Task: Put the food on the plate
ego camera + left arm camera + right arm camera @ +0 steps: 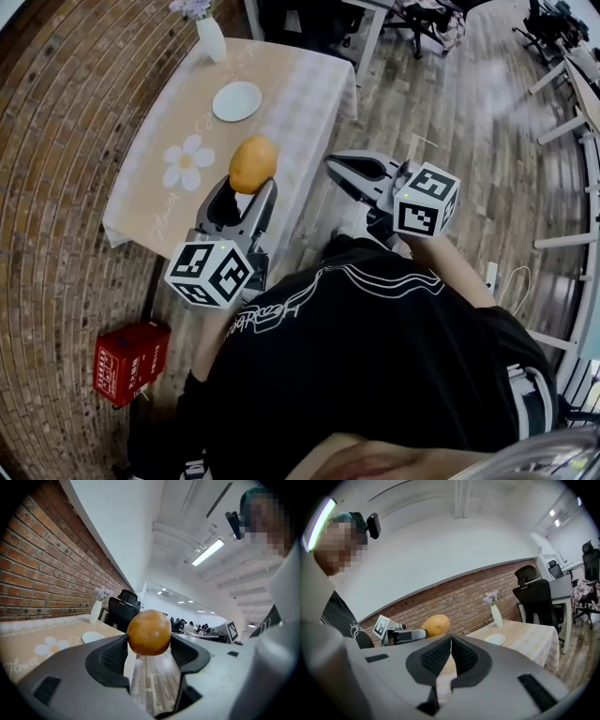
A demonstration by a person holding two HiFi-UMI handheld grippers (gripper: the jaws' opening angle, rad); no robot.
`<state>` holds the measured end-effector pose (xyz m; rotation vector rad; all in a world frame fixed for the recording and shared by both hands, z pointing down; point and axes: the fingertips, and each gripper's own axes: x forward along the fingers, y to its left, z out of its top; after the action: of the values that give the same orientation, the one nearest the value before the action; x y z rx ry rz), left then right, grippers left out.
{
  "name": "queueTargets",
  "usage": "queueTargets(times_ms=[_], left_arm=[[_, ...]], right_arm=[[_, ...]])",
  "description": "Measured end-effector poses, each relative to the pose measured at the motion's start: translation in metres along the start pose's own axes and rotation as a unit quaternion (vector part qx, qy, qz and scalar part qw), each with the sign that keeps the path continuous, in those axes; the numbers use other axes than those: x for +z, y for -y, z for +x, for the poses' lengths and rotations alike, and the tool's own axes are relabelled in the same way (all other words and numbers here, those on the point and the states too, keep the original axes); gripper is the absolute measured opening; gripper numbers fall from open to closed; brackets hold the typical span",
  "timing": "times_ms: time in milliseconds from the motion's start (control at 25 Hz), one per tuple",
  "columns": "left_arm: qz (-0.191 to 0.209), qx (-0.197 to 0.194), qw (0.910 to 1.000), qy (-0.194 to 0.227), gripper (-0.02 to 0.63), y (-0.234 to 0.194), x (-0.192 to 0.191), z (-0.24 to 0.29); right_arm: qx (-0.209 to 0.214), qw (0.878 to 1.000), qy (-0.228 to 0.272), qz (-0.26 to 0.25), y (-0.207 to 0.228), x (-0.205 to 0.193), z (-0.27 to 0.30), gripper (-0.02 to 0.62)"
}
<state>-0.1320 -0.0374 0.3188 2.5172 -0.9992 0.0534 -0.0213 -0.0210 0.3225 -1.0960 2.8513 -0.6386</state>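
A round orange-brown piece of food is pinched between the pads of my left gripper, held in the air above the near end of the table. In the left gripper view the food fills the gap of that gripper. The small white plate lies bare farther along the tan tablecloth, beyond a printed daisy; it also shows as a plate low at the left. My right gripper hovers off the table's right side, its jaws pressed together with nothing between them. From there the food and plate are visible.
A white vase with pale flowers stands at the table's far end, past the plate. A red box sits on the brick floor at the lower left. Black office chairs stand beyond the table. Wooden floor runs along the table's right edge.
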Motion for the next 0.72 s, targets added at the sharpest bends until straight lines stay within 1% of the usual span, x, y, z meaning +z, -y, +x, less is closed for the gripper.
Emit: queueTargets(times_ms=[160,400,720], left_arm=[[-0.008,0.01,0.9999,-0.004,0.279,-0.021,0.006,0.022],[-0.01,0.03,0.9995,-0.008,0.279,-0.041,0.012,0.047],[-0.024,0.079,0.9964,-0.014,0.279,-0.081,0.027,0.092]], right_arm=[[0.008,1.0,-0.009,0.006,0.025,0.007,0.022,-0.003],[0.034,0.999,-0.015,0.012,0.054,0.019,0.051,-0.003],[0.067,0.997,-0.029,0.026,0.115,0.041,0.093,-0.003]])
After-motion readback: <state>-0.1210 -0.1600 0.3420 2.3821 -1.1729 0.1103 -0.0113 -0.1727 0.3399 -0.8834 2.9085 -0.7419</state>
